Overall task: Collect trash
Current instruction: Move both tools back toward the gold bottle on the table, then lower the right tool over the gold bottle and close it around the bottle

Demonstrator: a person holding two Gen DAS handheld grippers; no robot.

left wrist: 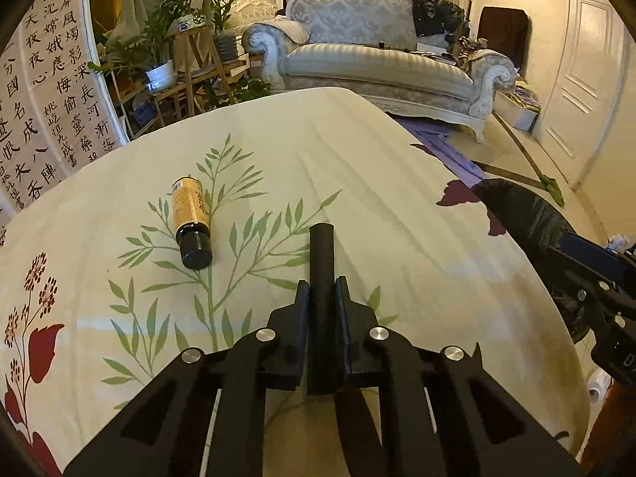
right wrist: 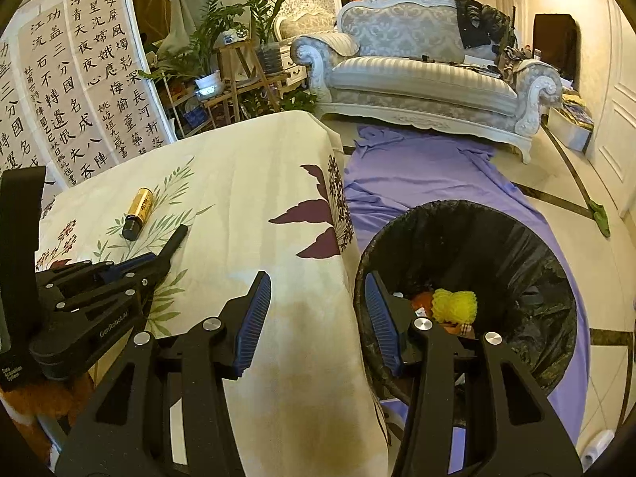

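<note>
My left gripper (left wrist: 322,292) is shut on a black stick (left wrist: 322,262) that points forward above the table; it also shows in the right wrist view (right wrist: 175,244). A gold bottle (left wrist: 191,220) with a black cap lies on the floral tablecloth (left wrist: 357,183) to the left of the stick, also seen in the right wrist view (right wrist: 138,213). My right gripper (right wrist: 318,318) is open and empty, over the table's right edge beside the black-lined trash bin (right wrist: 497,246). A yellow ball (right wrist: 455,306) and orange scraps lie in the bin.
A purple sheet (right wrist: 429,175) covers the floor past the bin. A grey sofa (right wrist: 429,71) stands at the back, plants on wooden stands (right wrist: 222,67) at back left, a calligraphy screen (right wrist: 79,91) at left. A green item (right wrist: 600,214) lies on the floor at right.
</note>
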